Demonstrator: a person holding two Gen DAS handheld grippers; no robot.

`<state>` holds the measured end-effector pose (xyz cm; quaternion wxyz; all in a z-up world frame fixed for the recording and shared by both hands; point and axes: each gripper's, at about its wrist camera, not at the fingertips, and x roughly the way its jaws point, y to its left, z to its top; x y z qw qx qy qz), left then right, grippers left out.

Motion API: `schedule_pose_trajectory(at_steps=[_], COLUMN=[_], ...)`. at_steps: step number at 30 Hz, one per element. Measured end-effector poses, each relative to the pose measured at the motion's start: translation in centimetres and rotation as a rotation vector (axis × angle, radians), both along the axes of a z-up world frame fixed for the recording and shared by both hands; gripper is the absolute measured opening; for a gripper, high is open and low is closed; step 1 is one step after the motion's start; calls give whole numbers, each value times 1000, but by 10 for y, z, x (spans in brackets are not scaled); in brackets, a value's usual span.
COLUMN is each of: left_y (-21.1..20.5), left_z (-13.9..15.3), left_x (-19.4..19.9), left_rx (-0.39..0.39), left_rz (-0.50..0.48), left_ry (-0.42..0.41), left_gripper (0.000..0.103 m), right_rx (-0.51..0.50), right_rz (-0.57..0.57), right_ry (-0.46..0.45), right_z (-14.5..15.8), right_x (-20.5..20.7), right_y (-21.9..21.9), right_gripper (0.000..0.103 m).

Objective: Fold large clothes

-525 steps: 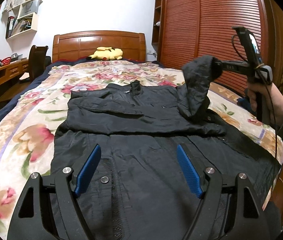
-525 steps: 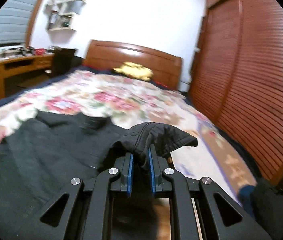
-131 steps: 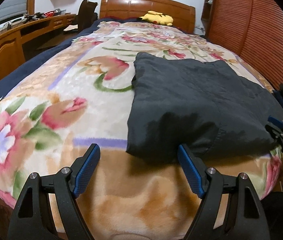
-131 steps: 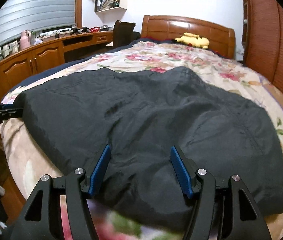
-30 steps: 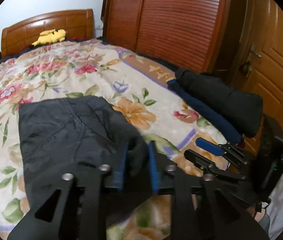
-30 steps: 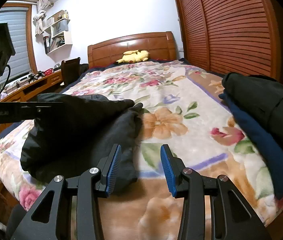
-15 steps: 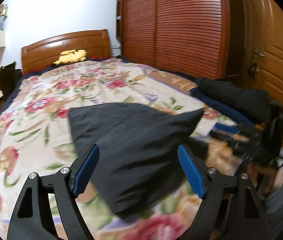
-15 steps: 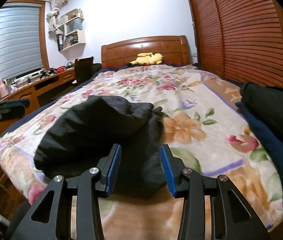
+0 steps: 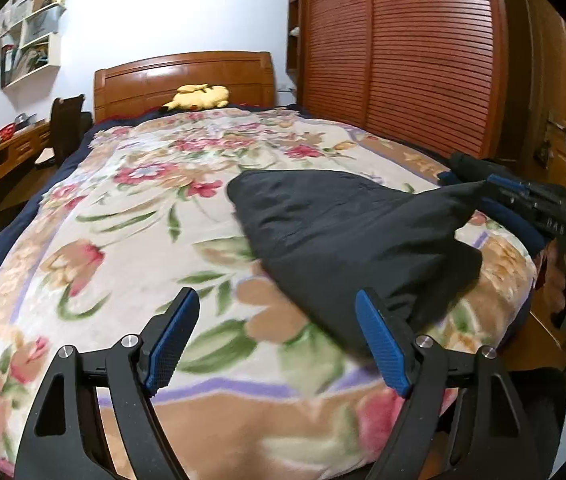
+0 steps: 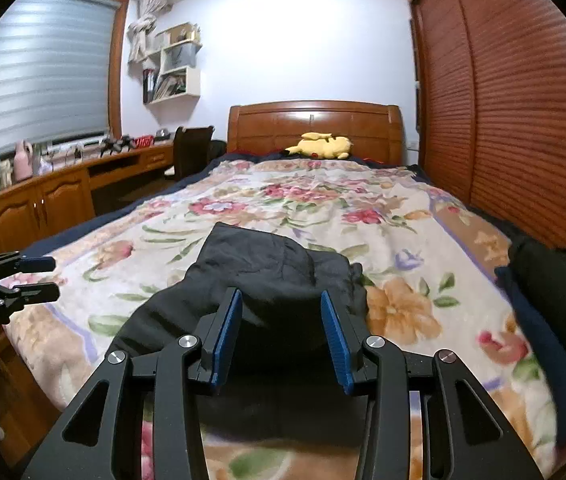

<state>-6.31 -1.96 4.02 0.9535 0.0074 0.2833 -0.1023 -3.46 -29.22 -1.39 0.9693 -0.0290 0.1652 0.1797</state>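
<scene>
While both grippers gape, the folded jacket seemingly lies between the right fingers.

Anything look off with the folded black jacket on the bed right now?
The folded black jacket lies skewed on the floral blanket, and its right corner appears drawn toward the right gripper, so the bundle looks lopsided. The left gripper is open and clear of it. Nothing looks damaged.
</scene>
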Motion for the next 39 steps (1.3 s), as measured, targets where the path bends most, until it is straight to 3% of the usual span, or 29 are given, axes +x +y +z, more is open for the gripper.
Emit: schedule_pose_trajectory(at_steps=[3,7,15,27,35,39], left_y=[15,30,51,67,62,59], left_z=[-3,-6,-10,-24,-31,-33], left_x=[-6,-13,-25,-24,-22,-20], left_rx=[-17,-20,-36,-48,-41,-40], left_rz=[20,39,56,84,74,66], left_ry=[-1,-2,-2,25,39,46], left_gripper=[81,81,81,81,81,81], right_rx=[-20,-49,-119,-216,-148,-172], right_rz=[-1,10,8,14,73,99], right_ry=[11,41,86,283,378,391], right_z=[8,13,16,-15,-28,-30], right_x=[13,31,52,96,112,112], right_y=[5,14,32,51,40,42], right_gripper=[53,54,54,54,54,46])
